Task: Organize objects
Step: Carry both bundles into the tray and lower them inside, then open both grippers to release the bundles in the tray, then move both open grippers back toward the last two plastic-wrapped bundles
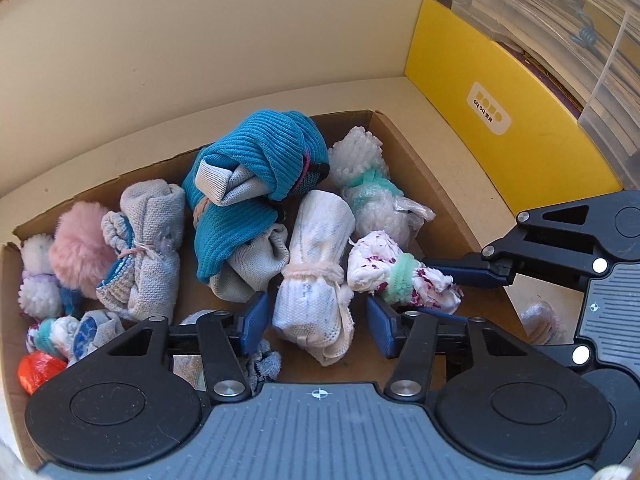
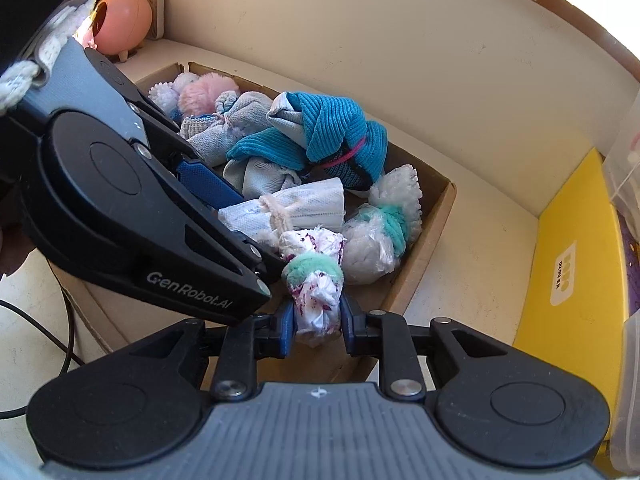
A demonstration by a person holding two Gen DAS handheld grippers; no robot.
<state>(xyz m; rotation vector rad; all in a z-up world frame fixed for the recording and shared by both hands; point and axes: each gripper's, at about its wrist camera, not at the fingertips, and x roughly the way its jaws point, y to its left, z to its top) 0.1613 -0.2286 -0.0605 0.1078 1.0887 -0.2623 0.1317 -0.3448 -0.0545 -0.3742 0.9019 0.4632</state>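
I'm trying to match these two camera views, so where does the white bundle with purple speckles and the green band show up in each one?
Left wrist: speckled bundle lies right of centre, at the box's right edge, right gripper closed on it.
Right wrist: bottom centre, pinched between the right gripper's fingers.
Shared landmark: the teal ribbed sock, behind it in both.

You're facing a cream wall (image 1: 200, 40) rising behind a pale desk (image 1: 440, 120), sunlit, with a brown wooden strip (image 2: 560, 4) along the wall's top edge.

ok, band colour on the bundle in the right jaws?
Mint green band on a white, purple-speckled bundle; clearest in right wrist view.
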